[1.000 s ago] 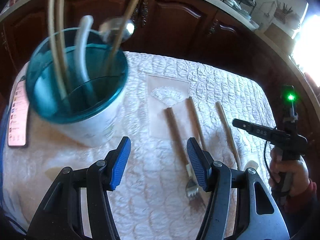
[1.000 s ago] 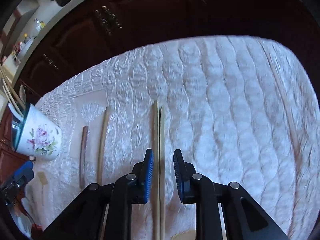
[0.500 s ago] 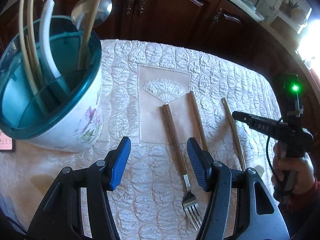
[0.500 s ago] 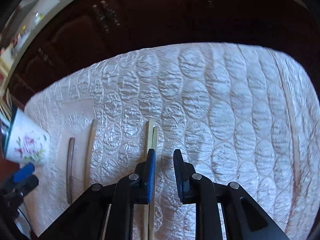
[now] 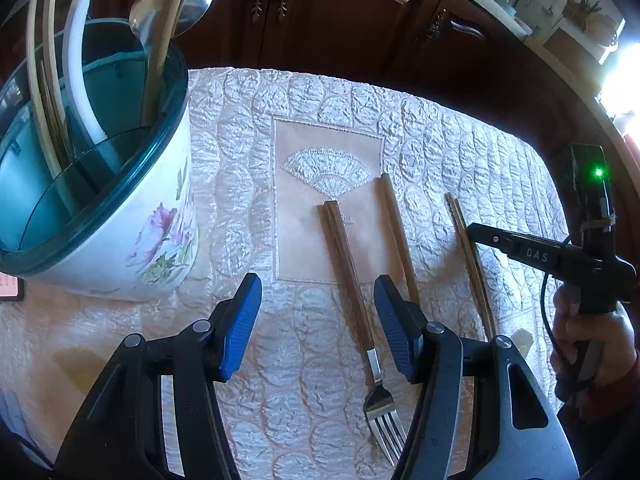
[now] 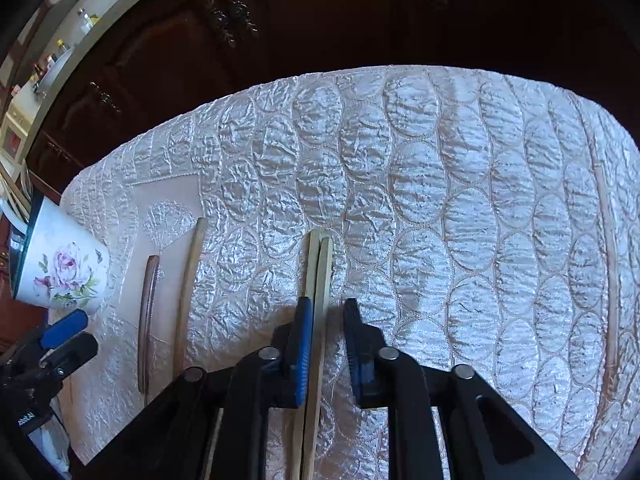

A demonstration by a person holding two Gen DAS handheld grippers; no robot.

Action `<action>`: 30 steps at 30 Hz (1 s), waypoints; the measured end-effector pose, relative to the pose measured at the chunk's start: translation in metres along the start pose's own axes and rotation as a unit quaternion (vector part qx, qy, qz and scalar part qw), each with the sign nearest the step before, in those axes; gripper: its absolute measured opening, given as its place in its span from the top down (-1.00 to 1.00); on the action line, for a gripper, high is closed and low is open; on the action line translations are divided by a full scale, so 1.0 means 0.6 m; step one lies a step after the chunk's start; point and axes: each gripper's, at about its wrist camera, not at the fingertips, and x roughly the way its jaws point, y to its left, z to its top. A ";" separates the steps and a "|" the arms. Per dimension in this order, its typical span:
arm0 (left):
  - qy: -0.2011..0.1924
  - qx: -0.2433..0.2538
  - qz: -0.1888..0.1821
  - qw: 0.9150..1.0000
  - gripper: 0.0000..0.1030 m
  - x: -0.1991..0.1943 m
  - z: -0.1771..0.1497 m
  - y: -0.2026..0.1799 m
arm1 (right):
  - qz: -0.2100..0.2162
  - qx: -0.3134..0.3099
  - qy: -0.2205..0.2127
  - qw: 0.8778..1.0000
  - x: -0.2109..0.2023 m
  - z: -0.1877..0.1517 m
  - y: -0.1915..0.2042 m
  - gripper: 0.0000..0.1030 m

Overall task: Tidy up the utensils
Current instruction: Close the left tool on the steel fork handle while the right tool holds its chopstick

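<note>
A floral utensil holder with a teal rim stands at the left and holds a spoon, a white utensil and wooden sticks; it also shows in the right wrist view. On the quilted cloth lie a wooden-handled fork, a wooden stick and a pair of chopsticks. My left gripper is open and empty, above the cloth beside the fork's handle. My right gripper is open, its fingers either side of the chopsticks with a gap left.
Dark wooden cabinets stand behind the table. A phone lies at the far left edge. The cloth's far edge drops off towards the cabinets. The right half of the cloth is bare.
My left gripper has drawn back from the holder and come over the fork. My right gripper has moved forward along the chopsticks, still open around them.
</note>
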 end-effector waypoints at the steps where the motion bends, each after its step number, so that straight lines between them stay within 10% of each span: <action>1: 0.000 -0.001 0.000 1.000 -0.13 0.000 0.000 0.001 | -0.005 -0.001 -0.002 1.000 -0.002 -0.003 -0.005 0.92; 7: 0.001 -0.006 0.002 1.000 -0.14 0.005 0.003 0.003 | -0.086 0.012 -0.026 0.996 -0.034 -0.015 -0.054 0.92; 20: 0.015 -0.023 0.010 1.000 -0.12 0.068 0.035 -0.019 | -0.027 0.056 0.001 0.998 -0.020 0.021 -0.120 0.66; 27: 0.017 -0.003 0.024 1.000 0.76 0.104 0.048 -0.034 | -0.015 0.046 -0.006 0.999 0.002 0.052 -0.132 0.89; 30: 0.025 -0.015 0.004 1.000 0.77 0.097 0.045 -0.023 | -0.012 0.038 -0.021 0.999 -0.014 0.056 -0.115 0.89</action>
